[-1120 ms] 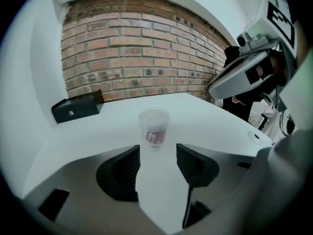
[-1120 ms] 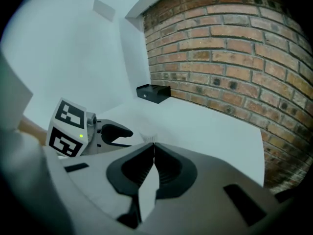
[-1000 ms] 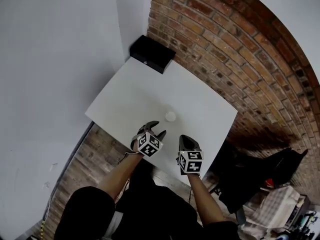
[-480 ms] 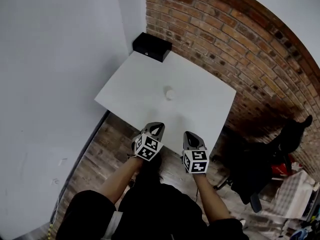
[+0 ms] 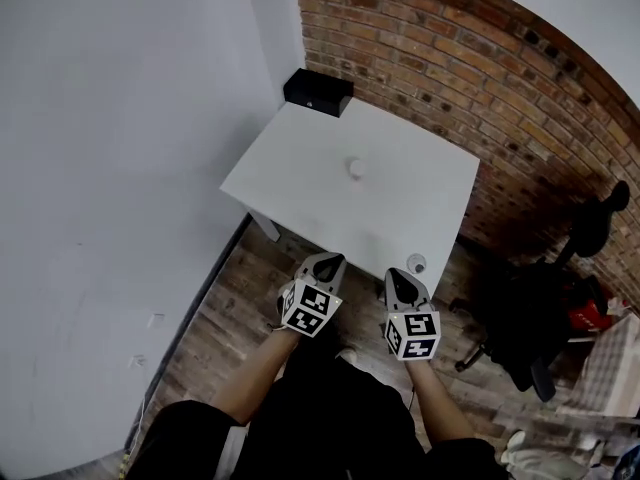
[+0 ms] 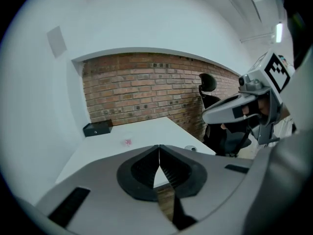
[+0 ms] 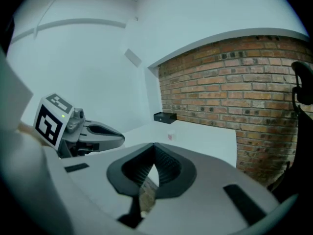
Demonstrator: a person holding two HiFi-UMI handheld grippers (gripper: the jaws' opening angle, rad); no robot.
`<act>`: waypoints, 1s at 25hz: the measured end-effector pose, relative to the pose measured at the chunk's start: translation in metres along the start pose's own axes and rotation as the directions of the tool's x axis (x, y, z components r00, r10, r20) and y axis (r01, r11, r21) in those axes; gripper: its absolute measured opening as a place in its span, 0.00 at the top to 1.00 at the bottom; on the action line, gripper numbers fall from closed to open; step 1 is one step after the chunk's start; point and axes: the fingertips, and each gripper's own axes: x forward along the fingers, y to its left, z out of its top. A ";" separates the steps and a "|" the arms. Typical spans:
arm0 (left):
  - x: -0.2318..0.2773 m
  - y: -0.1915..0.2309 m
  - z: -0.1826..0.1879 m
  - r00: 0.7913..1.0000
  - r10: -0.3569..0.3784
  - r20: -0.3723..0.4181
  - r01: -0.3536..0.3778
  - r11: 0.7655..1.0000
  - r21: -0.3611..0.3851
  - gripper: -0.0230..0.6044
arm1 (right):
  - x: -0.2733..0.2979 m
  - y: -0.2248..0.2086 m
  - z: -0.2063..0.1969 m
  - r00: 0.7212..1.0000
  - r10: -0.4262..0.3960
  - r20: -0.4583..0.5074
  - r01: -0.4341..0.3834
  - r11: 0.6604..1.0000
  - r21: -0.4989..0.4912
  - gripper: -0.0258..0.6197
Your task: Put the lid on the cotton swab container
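Note:
The cotton swab container [image 5: 355,167] is a small white pot with a pink mark, standing alone near the middle of the white table [image 5: 300,183]. It shows far off in the left gripper view [image 6: 127,142] and the right gripper view [image 7: 170,136]. Whether its lid is on I cannot tell at this distance. My left gripper [image 5: 325,261] [image 6: 159,146] and right gripper [image 5: 400,276] [image 7: 153,144] hang side by side over the wooden floor, short of the table's near edge. Both point toward the table, and both are shut with nothing between the jaws.
A black box [image 5: 318,93] sits at the table's far corner against the brick wall [image 5: 480,78]. A small round grey-white thing [image 5: 416,263] lies on the floor by the table's near right corner. A black office chair [image 5: 530,318] stands to the right, a white wall to the left.
Both grippers have drawn back from over the table's near edge to above the floor, and the table now lies farther off. The left jaws, wide open a second ago, have shut empty.

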 end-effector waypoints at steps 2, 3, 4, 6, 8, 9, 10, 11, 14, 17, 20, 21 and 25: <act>-0.016 -0.006 0.006 1.000 0.005 0.008 -0.005 1.000 0.020 0.94 | -0.018 0.004 0.001 1.000 -0.014 0.018 0.014 1.000 -0.006 0.93; -0.024 -0.008 0.008 1.000 0.005 0.014 -0.006 1.000 0.020 0.94 | -0.025 0.006 0.000 0.999 -0.021 0.024 0.021 1.000 -0.004 0.93; -0.030 -0.009 0.009 1.000 0.004 0.019 -0.004 1.000 0.015 0.94 | -0.029 0.007 -0.001 0.999 -0.027 0.027 0.027 1.000 0.003 0.93; -0.039 -0.006 0.009 1.000 0.004 0.029 -0.004 1.000 -0.005 0.94 | -0.030 0.011 -0.002 0.999 -0.033 0.033 0.033 0.999 0.023 0.93; -0.044 -0.001 0.008 0.999 0.011 0.033 -0.010 1.000 -0.016 0.94 | -0.028 0.015 0.002 0.998 -0.034 0.044 0.032 0.999 0.037 0.93; -0.045 0.001 0.008 0.999 0.013 0.032 -0.012 1.000 -0.016 0.94 | -0.027 0.018 0.004 0.998 -0.032 0.048 0.031 0.999 0.039 0.93; -0.047 0.003 0.007 0.999 0.013 0.030 -0.012 1.000 -0.015 0.94 | -0.026 0.021 0.006 0.998 -0.030 0.050 0.029 0.999 0.039 0.93; -0.047 0.004 0.007 1.000 0.011 0.029 -0.011 1.000 -0.013 0.94 | -0.024 0.023 0.007 0.998 -0.028 0.050 0.026 0.999 0.039 0.93; -0.049 0.005 0.008 0.999 0.002 0.034 -0.002 1.000 -0.004 0.94 | -0.022 0.030 0.008 0.999 -0.019 0.046 0.017 0.999 0.039 0.93; -0.050 0.000 0.010 0.999 -0.011 0.037 0.011 1.000 -0.003 0.94 | -0.024 0.033 0.004 0.999 -0.015 0.041 0.014 0.999 0.041 0.93; -0.051 -0.003 0.009 0.999 -0.012 0.031 0.012 1.000 0.022 0.94 | -0.024 0.034 0.003 0.999 -0.012 0.043 0.011 0.999 0.043 0.93; -0.051 -0.005 0.008 1.000 -0.010 0.028 0.010 1.000 0.028 0.94 | -0.025 0.035 0.002 0.999 -0.010 0.043 0.008 0.999 0.040 0.93; -0.053 -0.011 0.004 1.000 -0.008 0.022 0.008 1.000 0.025 0.94 | -0.029 0.036 -0.001 0.999 -0.001 0.036 0.000 1.000 0.029 0.93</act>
